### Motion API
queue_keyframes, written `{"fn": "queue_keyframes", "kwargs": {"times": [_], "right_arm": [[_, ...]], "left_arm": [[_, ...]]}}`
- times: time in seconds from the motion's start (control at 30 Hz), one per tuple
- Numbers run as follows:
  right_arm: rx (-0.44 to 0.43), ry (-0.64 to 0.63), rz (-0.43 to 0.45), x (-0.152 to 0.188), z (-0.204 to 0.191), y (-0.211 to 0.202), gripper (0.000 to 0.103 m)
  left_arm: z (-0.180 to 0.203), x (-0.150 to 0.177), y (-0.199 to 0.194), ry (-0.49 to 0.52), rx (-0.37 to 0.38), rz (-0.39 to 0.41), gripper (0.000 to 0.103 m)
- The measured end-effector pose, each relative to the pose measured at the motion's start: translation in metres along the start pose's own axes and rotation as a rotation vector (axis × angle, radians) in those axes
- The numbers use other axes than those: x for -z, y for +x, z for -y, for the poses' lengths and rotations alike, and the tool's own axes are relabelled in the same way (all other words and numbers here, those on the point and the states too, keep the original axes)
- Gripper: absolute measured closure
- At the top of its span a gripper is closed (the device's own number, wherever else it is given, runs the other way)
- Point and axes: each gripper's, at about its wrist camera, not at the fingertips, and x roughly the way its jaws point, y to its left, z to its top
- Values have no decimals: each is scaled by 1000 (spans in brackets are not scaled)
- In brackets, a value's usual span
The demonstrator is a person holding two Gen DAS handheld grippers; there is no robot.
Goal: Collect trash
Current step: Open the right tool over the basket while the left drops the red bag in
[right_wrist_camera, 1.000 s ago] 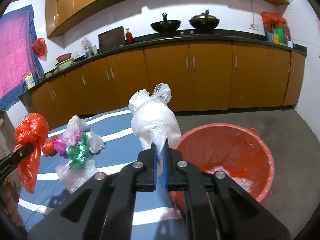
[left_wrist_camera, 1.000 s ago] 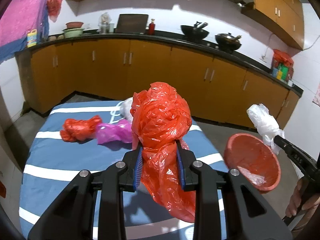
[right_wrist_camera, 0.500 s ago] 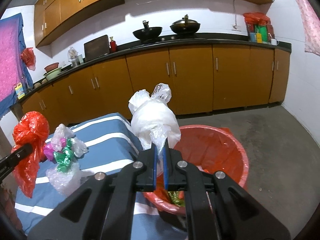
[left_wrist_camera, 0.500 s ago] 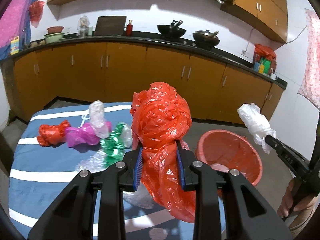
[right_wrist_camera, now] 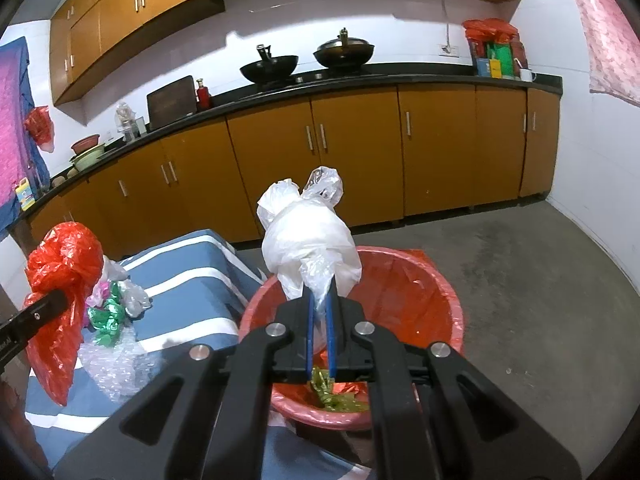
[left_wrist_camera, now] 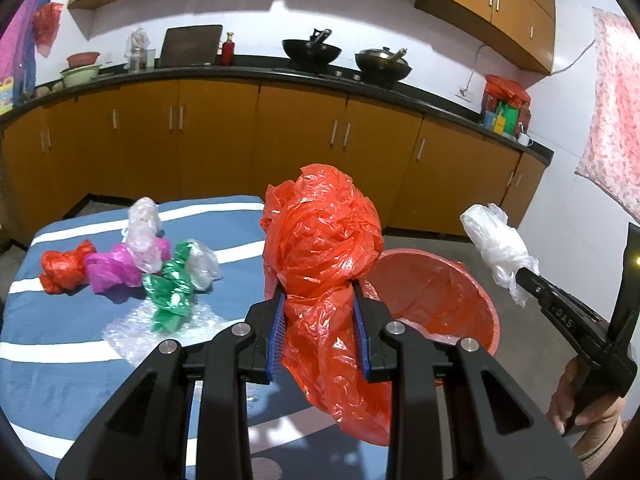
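Observation:
My left gripper (left_wrist_camera: 320,320) is shut on a crumpled red plastic bag (left_wrist_camera: 324,248), held above the edge of the blue striped table (left_wrist_camera: 56,336); the bag also shows in the right wrist view (right_wrist_camera: 64,264). My right gripper (right_wrist_camera: 320,320) is shut on a knotted white plastic bag (right_wrist_camera: 312,244), held over the red lined bin (right_wrist_camera: 440,292). That bag (left_wrist_camera: 496,248) and the bin (left_wrist_camera: 436,292) show in the left wrist view too. Red, pink, clear and green bags (left_wrist_camera: 132,264) and bubble wrap (left_wrist_camera: 132,332) lie on the table.
The bin stands on the grey floor (right_wrist_camera: 540,300) beside the table and holds some green and red trash (right_wrist_camera: 336,398). Orange kitchen cabinets (left_wrist_camera: 280,140) with a black counter run along the back wall.
Both grippers have swung right toward the bin with their bags still held. The white bag is now over the bin's opening; the table's trash pile has slid left in view.

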Motion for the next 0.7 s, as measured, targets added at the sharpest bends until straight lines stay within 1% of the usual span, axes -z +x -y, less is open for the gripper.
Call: {"fn": "queue_keyframes", "kwargs": {"times": [0.4,0.7], "right_arm": [[55,38,-11,1,40,9,96],[76,61,-20,0,60,24,96]], "left_arm": [[45,4,32,51,62,-49,74],[83,5,66,101,112,-86,74]]}}
